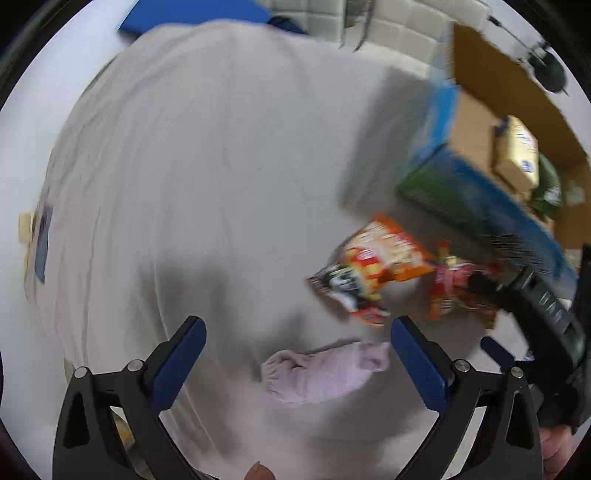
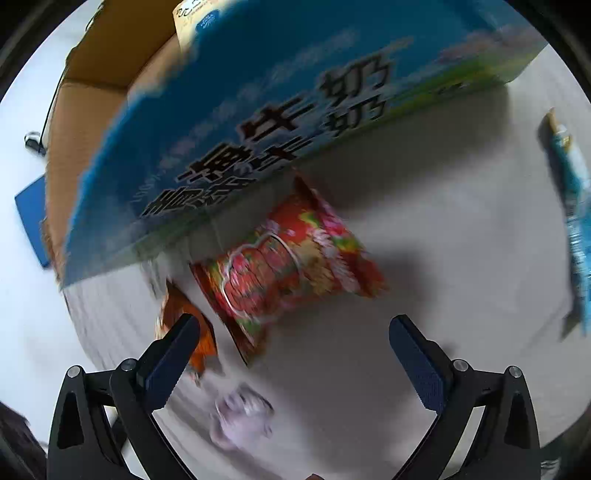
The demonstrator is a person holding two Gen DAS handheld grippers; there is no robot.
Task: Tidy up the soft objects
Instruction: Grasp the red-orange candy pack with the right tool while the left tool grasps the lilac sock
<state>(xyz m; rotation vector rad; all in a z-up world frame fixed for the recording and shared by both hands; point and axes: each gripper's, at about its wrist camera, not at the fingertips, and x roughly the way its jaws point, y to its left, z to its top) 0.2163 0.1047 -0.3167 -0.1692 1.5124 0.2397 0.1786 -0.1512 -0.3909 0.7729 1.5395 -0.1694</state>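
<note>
A pale pink sock (image 1: 321,374) lies on the grey cloth between the tips of my left gripper (image 1: 297,328), which is open and not touching it. An orange snack bag (image 1: 369,266) and a red snack bag (image 1: 448,291) lie further right, beside the blue carton. In the right wrist view the red snack bag (image 2: 284,266) lies just ahead of my right gripper (image 2: 293,326), open and holding nothing. The orange bag (image 2: 192,332) sits by its left finger, and the pink sock (image 2: 242,417) is blurred below.
An open cardboard box with a blue printed side (image 1: 480,206) (image 2: 258,122) stands on the cloth and holds a tan packet (image 1: 517,155). A blue-and-white wrapper (image 2: 576,229) lies at the far right. A blue pad (image 1: 192,14) lies beyond the cloth.
</note>
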